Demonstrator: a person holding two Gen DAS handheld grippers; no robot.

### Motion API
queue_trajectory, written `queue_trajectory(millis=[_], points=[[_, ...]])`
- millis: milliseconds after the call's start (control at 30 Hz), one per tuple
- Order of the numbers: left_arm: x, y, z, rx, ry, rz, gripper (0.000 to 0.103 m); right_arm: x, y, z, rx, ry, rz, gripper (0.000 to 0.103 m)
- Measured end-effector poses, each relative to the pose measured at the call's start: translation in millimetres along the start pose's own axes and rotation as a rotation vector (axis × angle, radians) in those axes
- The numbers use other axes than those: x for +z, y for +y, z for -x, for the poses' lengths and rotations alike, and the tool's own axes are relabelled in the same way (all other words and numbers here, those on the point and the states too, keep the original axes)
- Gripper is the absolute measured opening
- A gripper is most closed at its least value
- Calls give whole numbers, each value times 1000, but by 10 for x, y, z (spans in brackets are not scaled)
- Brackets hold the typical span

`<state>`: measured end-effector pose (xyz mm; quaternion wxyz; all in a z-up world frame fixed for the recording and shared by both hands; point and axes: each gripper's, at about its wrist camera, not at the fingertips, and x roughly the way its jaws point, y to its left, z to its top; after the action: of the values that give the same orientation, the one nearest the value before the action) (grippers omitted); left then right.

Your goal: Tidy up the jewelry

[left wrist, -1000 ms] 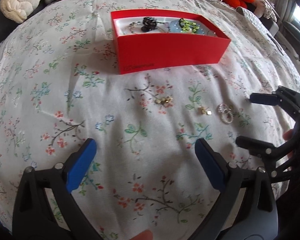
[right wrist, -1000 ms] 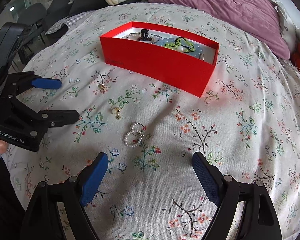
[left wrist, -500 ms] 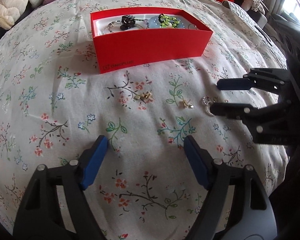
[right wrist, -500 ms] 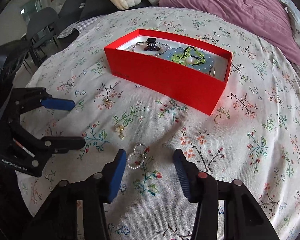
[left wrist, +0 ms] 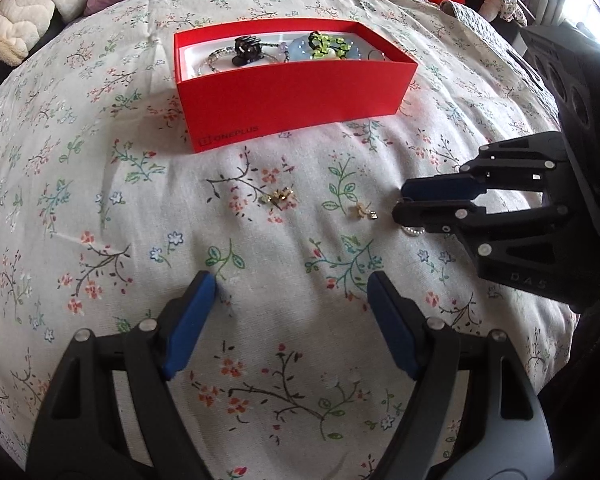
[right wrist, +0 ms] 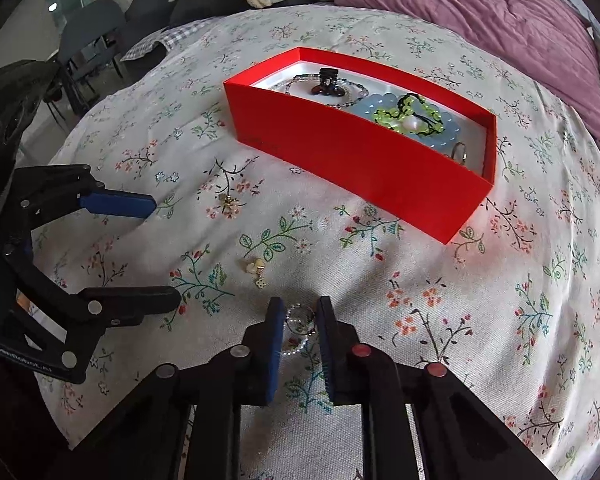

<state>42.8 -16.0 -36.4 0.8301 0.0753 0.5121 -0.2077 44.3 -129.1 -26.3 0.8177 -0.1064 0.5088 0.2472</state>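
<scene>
The right gripper [right wrist: 298, 320] is shown lowered onto the floral bedspread [right wrist: 480, 320], its jaws drawn close around a small pearl-beaded ring pair [right wrist: 299, 322]; whether the pads already pinch the beads cannot be told, since a narrow gap is seen on either side. The left gripper [left wrist: 290, 292] is held with its jaws wide apart above bare fabric, nothing between them.

The task is judged to be partly done. Inside the red cardboard box [left wrist: 300, 100], several pieces are already gathered: a dark claw hair clip [left wrist: 247, 50], a beaded strand [left wrist: 214, 60], a pale blue bead bracelet [right wrist: 380, 106] and a green beaded ornament [right wrist: 410, 114]. Three pieces are left on the bedspread: the ring pair at the right gripper, a gold earring with a pale bead [right wrist: 256, 269] just beyond it, and a gold floral earring [left wrist: 278, 196] nearer the box.

The box is rigid, rectangular and smooth-walled, with a white lining. The bedspread is soft woven cloth, and it is judged likely to dimple under pressure. The loose pieces are tiny, hard and glossy, and are expected to slip easily from flat pads.
</scene>
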Motion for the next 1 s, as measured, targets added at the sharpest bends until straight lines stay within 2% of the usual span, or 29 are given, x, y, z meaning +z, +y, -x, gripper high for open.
queue_trajectory(millis=[133,267,467,600,800,900,1000], points=[[9,-62,20,-16,-10,-19,77,28,23,16,-8,-10,-5,10],[28,-209,1,-58,-10,-66,63,17,-104,98,-7,-26,-44,10],[78,-501,-110,-131,-2,-131,50,-68,-273,192,-24,-38,-87,10],[133,-660,-179,-168,-6,-141,47,-103,-319,254,-23,-48,-101,10],[247,-793,-289,-155,-7,-129,42,-164,-365,335,-12,-57,-114,11],[273,-775,-320,-147,0,-105,31,-177,-399,360,-14,-59,-122,13],[276,-776,-337,-119,8,-114,16,-187,-432,370,-16,-58,-125,13]])
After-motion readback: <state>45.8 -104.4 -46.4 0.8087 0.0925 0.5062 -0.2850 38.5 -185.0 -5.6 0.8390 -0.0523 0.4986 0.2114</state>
